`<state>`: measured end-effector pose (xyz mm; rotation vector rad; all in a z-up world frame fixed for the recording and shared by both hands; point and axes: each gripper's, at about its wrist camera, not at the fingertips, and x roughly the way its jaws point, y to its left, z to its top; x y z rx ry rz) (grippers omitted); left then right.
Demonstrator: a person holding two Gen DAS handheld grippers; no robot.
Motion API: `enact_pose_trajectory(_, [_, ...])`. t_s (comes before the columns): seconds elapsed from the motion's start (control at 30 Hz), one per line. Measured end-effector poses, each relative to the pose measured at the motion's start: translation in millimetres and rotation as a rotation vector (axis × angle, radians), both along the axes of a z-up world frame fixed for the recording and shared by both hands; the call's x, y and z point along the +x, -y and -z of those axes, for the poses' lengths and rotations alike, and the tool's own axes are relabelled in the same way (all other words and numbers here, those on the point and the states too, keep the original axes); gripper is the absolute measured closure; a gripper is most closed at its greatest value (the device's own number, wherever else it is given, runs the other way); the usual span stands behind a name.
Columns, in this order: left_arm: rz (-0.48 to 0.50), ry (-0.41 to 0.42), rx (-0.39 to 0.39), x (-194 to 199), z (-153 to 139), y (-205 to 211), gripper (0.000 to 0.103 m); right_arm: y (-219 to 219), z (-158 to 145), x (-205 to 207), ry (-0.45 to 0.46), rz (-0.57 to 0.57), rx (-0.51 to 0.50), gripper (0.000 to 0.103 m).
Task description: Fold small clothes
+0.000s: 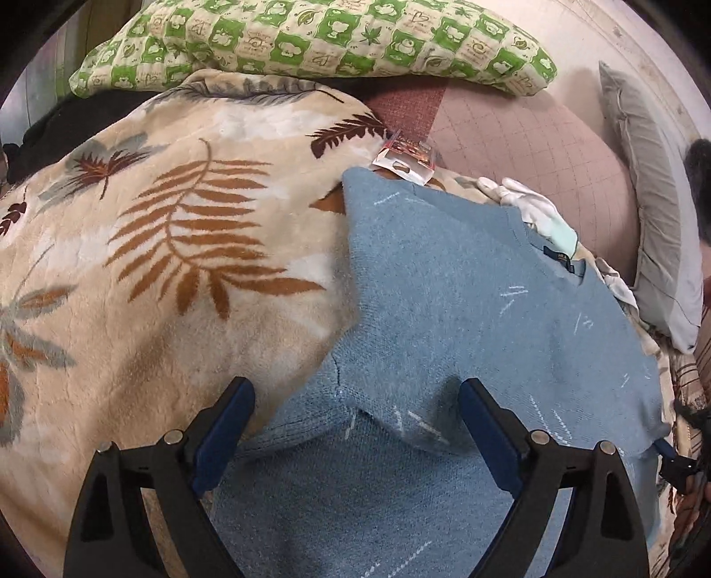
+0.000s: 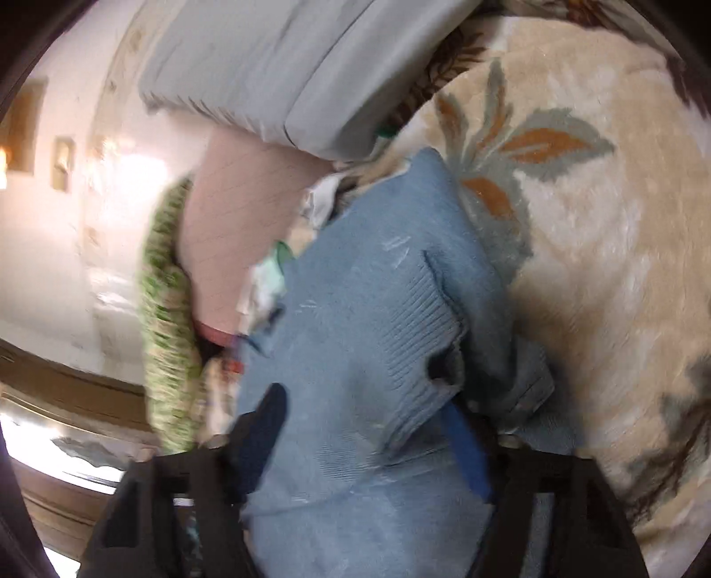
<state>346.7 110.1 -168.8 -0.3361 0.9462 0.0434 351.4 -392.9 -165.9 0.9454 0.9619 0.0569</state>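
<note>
A light blue knit sweater [image 1: 466, 289] with pale dash marks lies on a beige leaf-patterned blanket [image 1: 177, 311]. One sleeve is folded across its body. My left gripper [image 1: 355, 384] hangs just above the lower part, open wide, its blue pads on either side of the folded sleeve end without touching it. In the right wrist view, which is blurred, my right gripper [image 2: 362, 400] is open with the sweater [image 2: 355, 311] lying between its fingers, and a ribbed cuff [image 2: 413, 338] drapes over the right finger. Its tip [image 1: 664, 447] pokes out at the sweater's right edge.
White gloves [image 1: 533, 204] and a clear plastic packet [image 1: 404, 160] lie by the sweater's collar. Behind are a green checked pillow [image 1: 311, 40], a pink quilted cushion [image 1: 533, 146] and a grey pillow [image 1: 653, 222]. The blanket [image 2: 600, 266] spreads to both sides.
</note>
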Motion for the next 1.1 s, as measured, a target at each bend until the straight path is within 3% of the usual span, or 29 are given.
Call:
enact_pose_trajectory(0.1, [0.007, 0.010, -0.005, 1.1, -2.2, -7.2, 0.010, 0.0, 6.2, 14.8, -0.075, -0.020, -0.084, 0.080])
enact_pose_trajectory(0.17, [0.012, 0.017, 0.005, 1.1, -1.1, -6.3, 0.010, -3.2, -4.7, 16.2, -0.050, -0.051, -0.132, 0.088])
enact_pose_trajectory(0.2, [0.011, 0.019, 0.014, 3.1, -0.5, -5.4, 0.010, -10.8, -24.8, 14.2, 0.010, -0.075, -0.210, 0.091])
enact_pose_trajectory(0.27, [0.012, 0.022, 0.036, 2.4, -0.2, -2.3, 0.009, -24.5, -52.5, 7.5, 0.115, -0.110, -0.314, 0.091])
enact_pose_trajectory(0.3, [0.012, 0.023, 0.043, 1.8, -0.3, -1.5, 0.009, -28.3, -54.8, 6.9, 0.126, -0.122, -0.369, 0.091])
enact_pose_trajectory(0.33, [0.011, 0.024, 0.045, 1.3, -0.2, -1.2, 0.009, -27.6, -45.8, 11.6, 0.089, -0.123, -0.375, 0.089])
enact_pose_trajectory(0.4, [0.008, 0.029, 0.035, 0.3, -0.9, -3.0, 0.009, -12.2, 6.2, 20.9, -0.111, -0.142, -0.305, 0.079])
enact_pose_trajectory(0.47, [-0.009, 0.039, -0.008, -2.8, -5.4, -9.2, 0.009, -2.7, -1.3, 7.5, -0.026, -0.093, -0.263, 0.078])
enact_pose_trajectory(0.5, [-0.033, 0.047, -0.043, -5.1, -9.8, -14.5, 0.009, -3.4, -11.6, 2.4, -0.030, -0.078, -0.294, 0.065])
enact_pose_trajectory(0.53, [-0.057, 0.063, -0.080, -8.1, -15.5, -20.4, 0.009, -4.2, -19.1, -1.3, -0.017, -0.075, -0.303, 0.042])
enact_pose_trajectory(0.57, [-0.083, 0.101, -0.116, -12.7, -25.3, -27.7, 0.010, -5.7, -31.0, -7.5, 0.002, -0.059, -0.323, 0.035])
enact_pose_trajectory(0.7, [-0.198, 0.255, -0.141, -37.2, -64.4, -57.4, 0.009, -15.0, -76.9, -24.7, 0.068, 0.012, -0.463, 0.032])
enact_pose_trajectory(0.77, [-0.278, 0.279, -0.171, -47.9, -71.5, -78.8, 0.009, -32.6, -98.3, -23.5, 0.162, -0.025, -0.391, 0.032])
enact_pose_trajectory(0.8, [-0.321, 0.283, -0.190, -52.2, -73.2, -91.3, 0.009, -55.5, -101.6, -11.7, 0.185, -0.115, -0.315, 0.026])
enact_pose_trajectory(0.87, [-0.399, 0.277, -0.243, -59.3, -73.3, -118.1, 0.009, -96.4, -93.6, 9.9, 0.181, -0.272, -0.178, 0.025])
enact_pose_trajectory(0.93, [-0.449, 0.258, -0.296, -63.2, -70.3, -142.6, 0.009, -148.9, -71.5, 36.5, 0.155, -0.406, 0.012, 0.025])
enact_pose_trajectory(1.0, [-0.495, 0.250, -0.338, -69.5, -67.2, -161.6, 0.009, -200.2, -44.5, 58.4, 0.134, -0.465, 0.170, 0.025])
enact_pose_trajectory(1.1, [-0.521, 0.243, -0.387, -73.5, -64.4, -176.4, 0.009, -265.8, -3.6, 82.9, 0.079, -0.513, 0.300, 0.025])
